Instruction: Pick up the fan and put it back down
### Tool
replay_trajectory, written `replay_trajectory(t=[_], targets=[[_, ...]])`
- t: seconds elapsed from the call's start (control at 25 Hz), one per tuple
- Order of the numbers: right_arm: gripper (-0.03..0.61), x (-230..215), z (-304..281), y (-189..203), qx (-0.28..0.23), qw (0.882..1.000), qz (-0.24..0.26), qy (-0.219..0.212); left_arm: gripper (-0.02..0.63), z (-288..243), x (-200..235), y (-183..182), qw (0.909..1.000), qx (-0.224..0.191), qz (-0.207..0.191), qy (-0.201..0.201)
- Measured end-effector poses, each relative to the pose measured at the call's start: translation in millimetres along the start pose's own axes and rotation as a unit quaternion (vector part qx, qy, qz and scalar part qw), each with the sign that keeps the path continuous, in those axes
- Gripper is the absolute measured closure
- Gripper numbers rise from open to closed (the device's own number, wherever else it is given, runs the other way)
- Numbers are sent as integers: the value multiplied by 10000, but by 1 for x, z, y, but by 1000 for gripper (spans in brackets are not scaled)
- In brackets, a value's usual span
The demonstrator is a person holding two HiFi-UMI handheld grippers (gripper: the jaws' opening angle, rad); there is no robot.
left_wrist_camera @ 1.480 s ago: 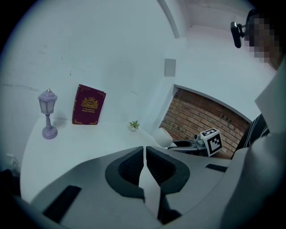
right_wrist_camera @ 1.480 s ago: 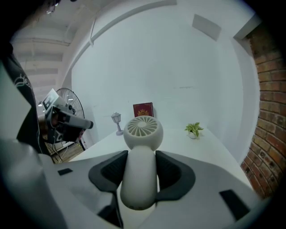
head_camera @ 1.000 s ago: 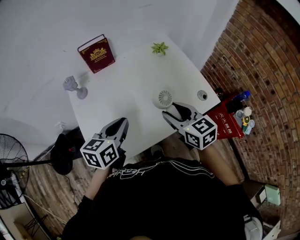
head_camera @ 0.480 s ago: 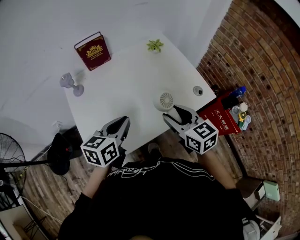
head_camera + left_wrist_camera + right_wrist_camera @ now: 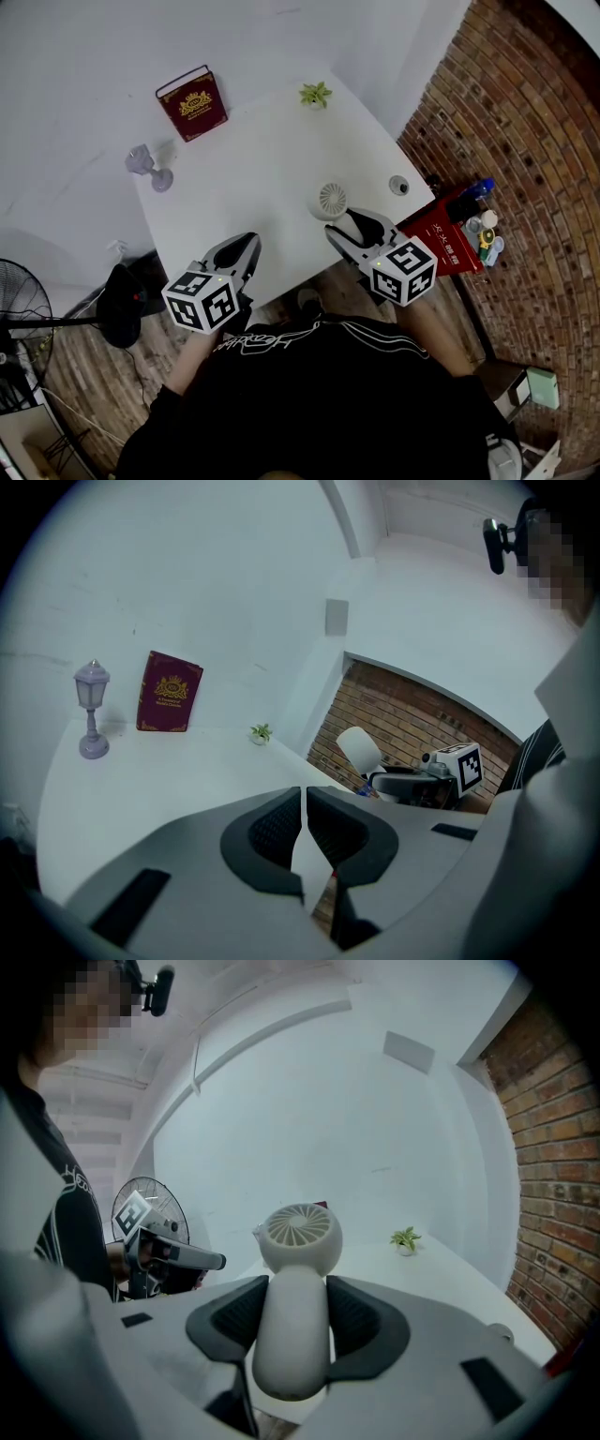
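- The person holds both grippers out low in the head view, side by side over the near edge of the white table (image 5: pixel 281 159) and pointing up-frame across it, tilted a little downward.
- The left gripper (image 5: pixel 246 246) sits left of centre. Its jaws are drawn together with only a thin slit between the pads, and nothing is between them.
- The right gripper (image 5: pixel 340 223) sits right of centre, clamped on the handle of the fan (image 5: pixel 332 199), with a pad pressing each side of the handle.
- The round grille head of the fan juts out past the jaw tips, over the table's lower right part and close to the near edge. Whether the handle's foot touches the table cannot be told.
- The two grippers are well apart, with bare tabletop between them.
- Above the grippers a broad stretch of tabletop lies open, reaching to the red book (image 5: pixel 192 103) and the small lamp (image 5: pixel 150 167) at upper left and the little plant (image 5: pixel 316 94) at the top.
- A small round object (image 5: pixel 400 187) lies near the table's right corner, to the right of the fan.
- Past that right edge stand a red box (image 5: pixel 448 246) and a brick wall (image 5: pixel 525 141). A floor fan (image 5: pixel 19 319) stands at the left edge of the frame.
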State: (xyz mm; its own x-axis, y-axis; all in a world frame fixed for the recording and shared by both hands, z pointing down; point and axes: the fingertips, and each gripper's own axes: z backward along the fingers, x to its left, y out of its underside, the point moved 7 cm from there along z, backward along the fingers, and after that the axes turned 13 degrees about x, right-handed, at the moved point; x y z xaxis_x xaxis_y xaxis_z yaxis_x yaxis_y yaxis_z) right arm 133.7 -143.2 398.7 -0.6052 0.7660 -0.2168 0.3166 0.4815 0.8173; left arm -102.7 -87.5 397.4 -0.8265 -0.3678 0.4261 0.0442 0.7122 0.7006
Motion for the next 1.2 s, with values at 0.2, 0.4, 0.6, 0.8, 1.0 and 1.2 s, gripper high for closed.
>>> replay_trajectory(t=[0.2, 0.4, 0.6, 0.8, 1.0, 1.2], targets=[[384, -8, -7, -6, 33, 10000, 43, -51, 571, -1, 3, -4, 10000, -8, 43, -72], [383, -20, -16, -13, 59, 9999, 63, -92, 571, -7, 9, -12, 9999, -2, 92, -146], [385, -35, -24, -20, 126, 9999, 97, -54, 571, -16, 13, -21, 9998, 15, 103, -161], [385, -52, -35, -26, 201, 9998, 92, -29, 571, -25, 20, -31, 9997, 2, 138, -210], [383, -71, -50, -26, 342, 9994, 29, 2, 571, -34, 26, -38, 9994, -41, 215, -275], [383, -92, -70, -22, 561, 9984, 37, 109, 571, -40, 36, -42, 9989, -67, 294, -367]])
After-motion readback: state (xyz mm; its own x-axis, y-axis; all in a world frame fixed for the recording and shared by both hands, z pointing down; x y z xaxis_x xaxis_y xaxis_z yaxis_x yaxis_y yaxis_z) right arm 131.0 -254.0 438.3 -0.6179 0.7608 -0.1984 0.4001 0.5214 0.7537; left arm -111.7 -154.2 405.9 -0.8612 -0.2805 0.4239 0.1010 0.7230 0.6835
